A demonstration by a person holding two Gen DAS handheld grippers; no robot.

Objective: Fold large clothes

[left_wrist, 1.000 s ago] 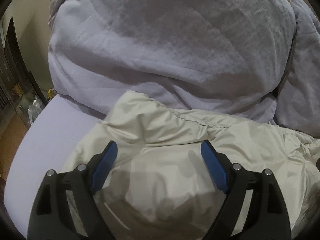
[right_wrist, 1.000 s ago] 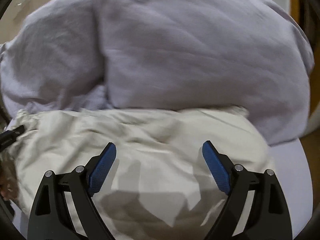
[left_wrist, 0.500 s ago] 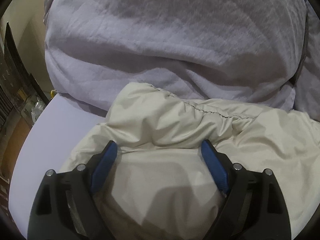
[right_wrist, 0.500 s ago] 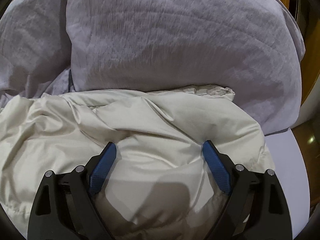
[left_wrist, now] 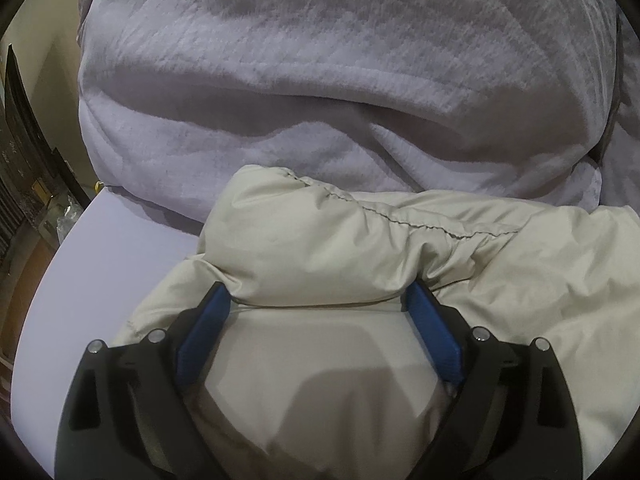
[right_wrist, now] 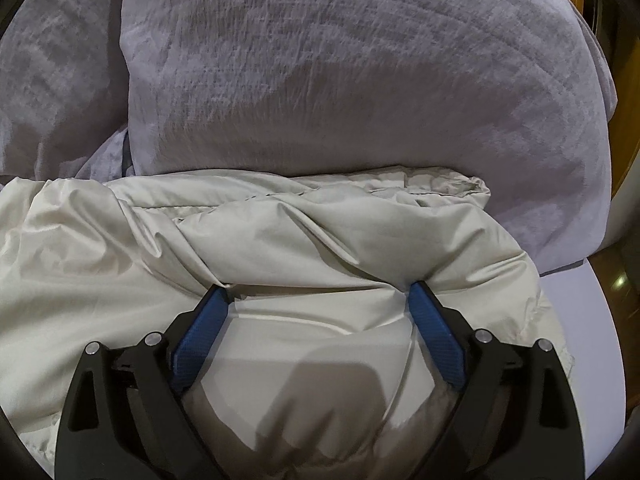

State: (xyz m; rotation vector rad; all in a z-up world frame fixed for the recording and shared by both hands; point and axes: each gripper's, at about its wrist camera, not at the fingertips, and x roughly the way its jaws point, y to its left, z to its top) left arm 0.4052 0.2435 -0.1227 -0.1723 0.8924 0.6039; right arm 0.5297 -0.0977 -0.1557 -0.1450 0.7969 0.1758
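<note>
- No text, label, brand or number can be read on anything in either view.
- The dark shelf (left_wrist: 18, 128) at the left edge may carry markings, too blurred to read.

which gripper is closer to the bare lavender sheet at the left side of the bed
Left. The left gripper works the cream jacket right beside that sheet; the right gripper is farther along.

Grey pillows (left_wrist: 320, 80) block ahead; bare lilac surface (left_wrist: 100, 248) free left of cream jacket (left_wrist: 360, 248).
</note>
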